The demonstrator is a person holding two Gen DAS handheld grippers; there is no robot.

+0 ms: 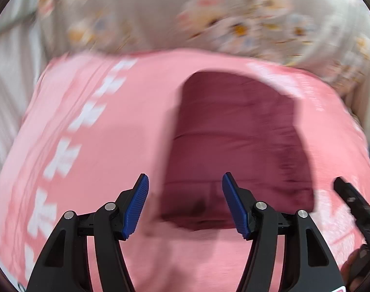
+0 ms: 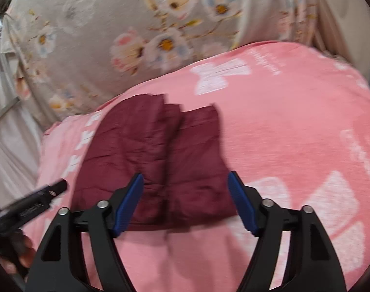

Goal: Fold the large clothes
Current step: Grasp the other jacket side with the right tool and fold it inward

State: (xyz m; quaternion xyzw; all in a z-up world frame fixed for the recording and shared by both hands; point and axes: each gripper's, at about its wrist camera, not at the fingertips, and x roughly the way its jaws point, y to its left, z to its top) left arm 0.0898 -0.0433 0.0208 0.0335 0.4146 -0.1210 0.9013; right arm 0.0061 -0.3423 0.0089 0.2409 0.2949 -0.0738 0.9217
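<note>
Blue pads up front on the left gripper point(image 1: 185, 204), and its jaws stand well apart, nothing clamped between them. Beyond the pads lies the maroon garment point(image 1: 238, 146), folded into a compact bundle on the pink blanket point(image 1: 107, 150). That whole view is smeared with motion blur, so the cloth's creases are hard to read. White printed marks run down the blanket's left side. At the right edge of this view a black bar of the other tool pokes in, with a bit of a hand point(image 1: 355, 267) under it.

Over to the right wrist view, and it's sharper. The right gripper point(image 2: 185, 202) also has its jaws spread wide, empty, hovering at the near edge of the maroon garment point(image 2: 155, 155). You can see the bundle's layers here: two stacked flaps side by side, near edge running across between the blue pads. White butterfly prints show on the pink blanket point(image 2: 294, 133) to the right. Behind it lies a grey flowered sheet point(image 2: 112, 29). Low on the left, the left gripper's black finger reaches in, fingers point(image 2: 24, 250) of the person's hand wrapped beneath it.
</note>
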